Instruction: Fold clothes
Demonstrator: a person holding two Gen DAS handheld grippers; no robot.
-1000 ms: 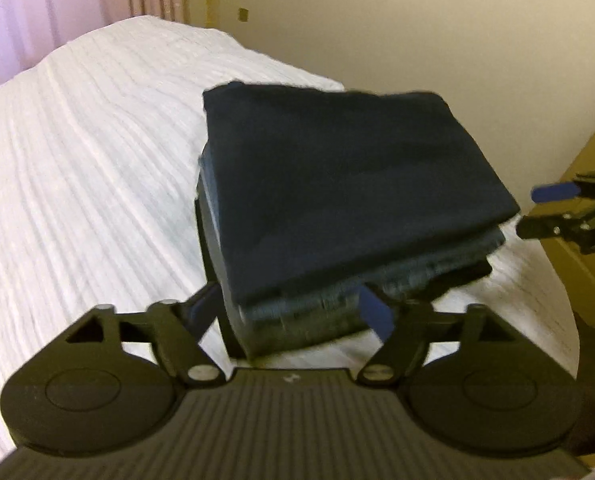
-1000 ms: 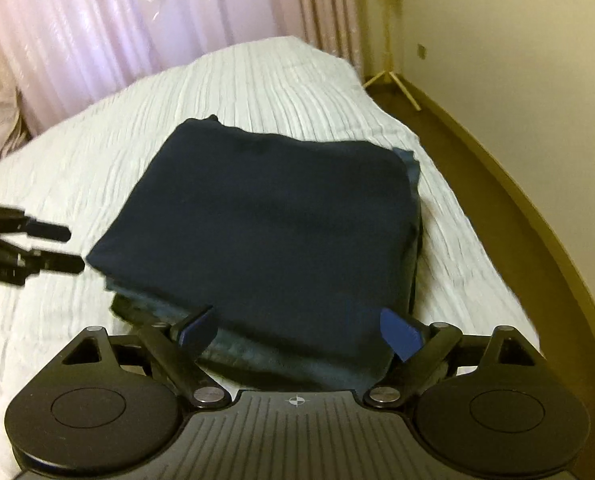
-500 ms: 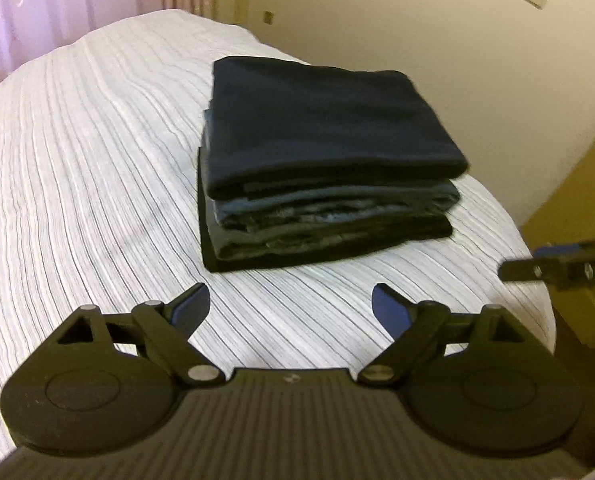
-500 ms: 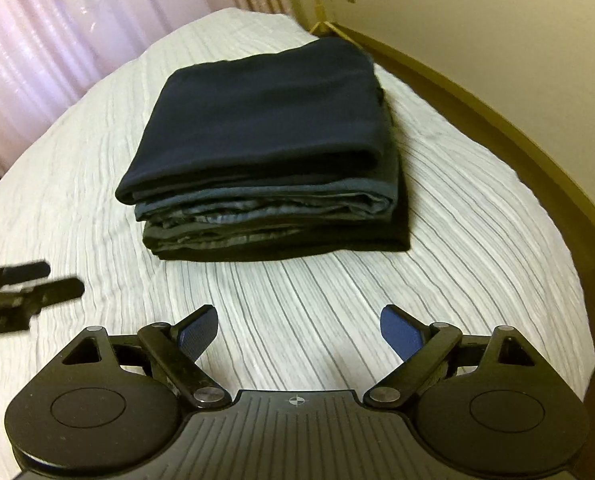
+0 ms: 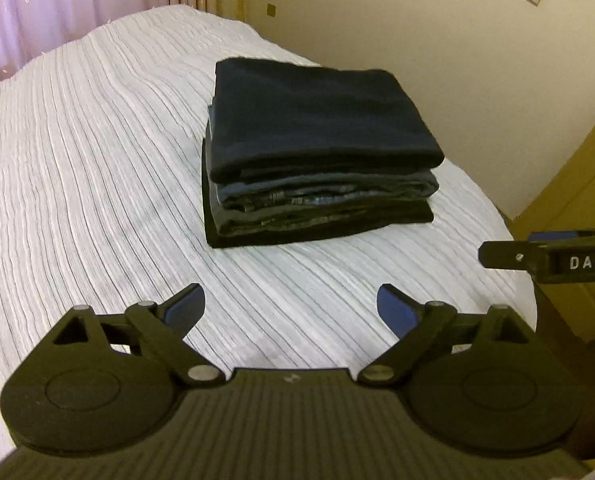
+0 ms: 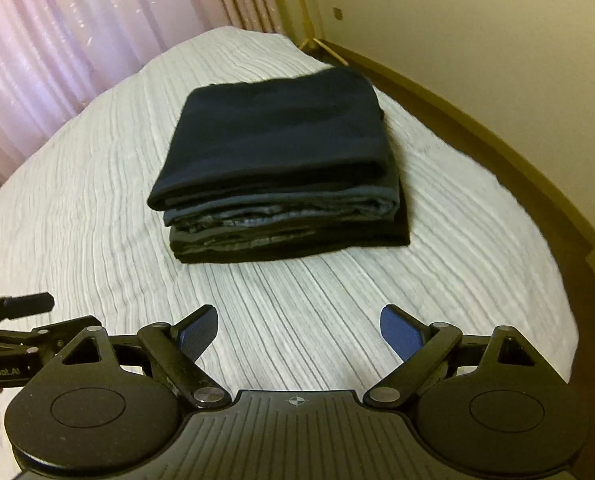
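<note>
On the white ribbed bed (image 5: 97, 184), the stack of folded dark clothes (image 5: 317, 156) lies far of both grippers. The left gripper (image 5: 291, 306) is opening, empty; the right gripper (image 6: 299, 326) gapes, empty. Left view alone reads "DAS"; right view's lettering, perhaps "Robot.AI", is blurred.

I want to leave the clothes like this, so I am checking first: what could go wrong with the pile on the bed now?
1. The pile of folded clothes is uneven: its layers stick out at different lengths, so a bump might slide the top piece off.
2. It sits near the bed's edge on the wall side; it could tip toward the floor.
3. The left gripper, jaws opening and empty, and the right gripper are close by; either might snag it.
</note>
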